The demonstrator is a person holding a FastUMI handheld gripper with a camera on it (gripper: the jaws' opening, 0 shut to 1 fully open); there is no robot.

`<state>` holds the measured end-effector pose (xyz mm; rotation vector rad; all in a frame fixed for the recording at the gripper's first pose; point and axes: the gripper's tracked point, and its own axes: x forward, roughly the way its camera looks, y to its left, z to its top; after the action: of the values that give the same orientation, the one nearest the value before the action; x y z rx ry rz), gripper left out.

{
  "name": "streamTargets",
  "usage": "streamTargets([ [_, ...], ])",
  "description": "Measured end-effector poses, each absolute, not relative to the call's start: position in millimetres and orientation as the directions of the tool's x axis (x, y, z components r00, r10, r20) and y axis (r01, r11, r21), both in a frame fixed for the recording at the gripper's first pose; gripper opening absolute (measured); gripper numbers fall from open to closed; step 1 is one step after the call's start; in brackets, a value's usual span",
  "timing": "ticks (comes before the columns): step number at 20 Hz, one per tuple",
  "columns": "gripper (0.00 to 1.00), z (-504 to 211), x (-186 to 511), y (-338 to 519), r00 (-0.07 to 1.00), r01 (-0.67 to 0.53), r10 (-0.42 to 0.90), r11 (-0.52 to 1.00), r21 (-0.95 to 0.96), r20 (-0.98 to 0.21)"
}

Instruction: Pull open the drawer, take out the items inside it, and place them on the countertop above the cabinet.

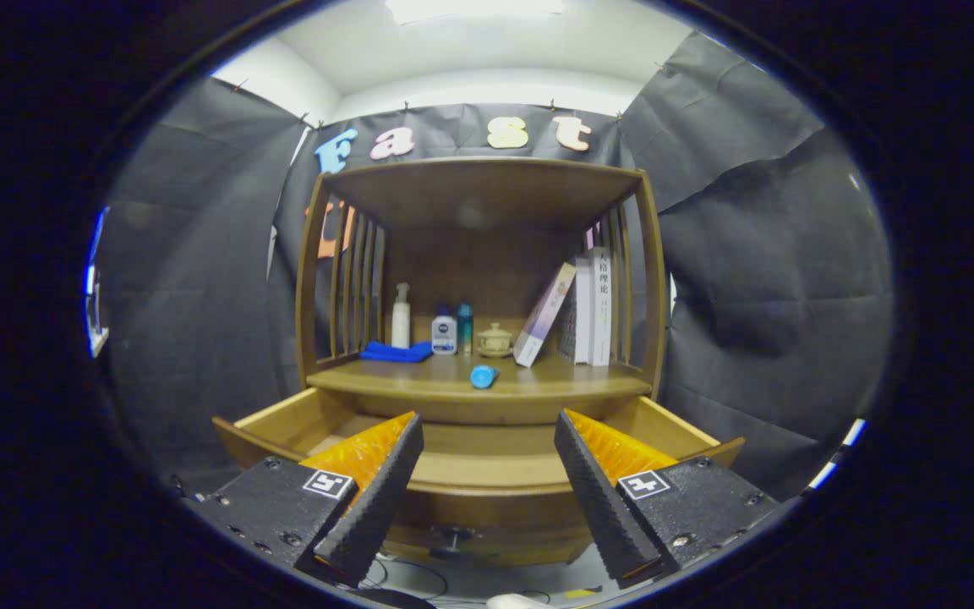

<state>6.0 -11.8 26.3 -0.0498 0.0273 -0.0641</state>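
Observation:
A wooden cabinet stands ahead with its drawer [487, 469] pulled out toward me; what I can see of the drawer's inside is bare wood. A small blue item [484, 376] lies on the countertop [538, 382] above the drawer, near its front edge. My gripper [487, 507] hovers open in front of the drawer's front panel, fingers wide apart with nothing between them. The drawer's knob [456, 534] shows low between the fingers.
At the back of the countertop stand a folded blue cloth [396, 350], a white spray bottle [401, 315], two small bottles [445, 332], a small lidded pot [495, 339] and leaning books [584, 304]. A shelf top [478, 182] roofs the countertop. Slatted sides flank it.

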Motion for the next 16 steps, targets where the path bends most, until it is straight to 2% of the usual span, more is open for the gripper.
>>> streamTargets([
  [6, 0.99, -31, -19, -7, 0.994, 0.070, -0.078, 0.992, -0.101, -0.083],
  [11, 0.99, -72, -26, 14, 0.985, 0.043, -0.050, 0.998, -0.045, -0.164],
  [16, 0.99, -92, -3, 11, 0.975, 0.065, -0.066, 0.998, -0.015, -0.214],
])
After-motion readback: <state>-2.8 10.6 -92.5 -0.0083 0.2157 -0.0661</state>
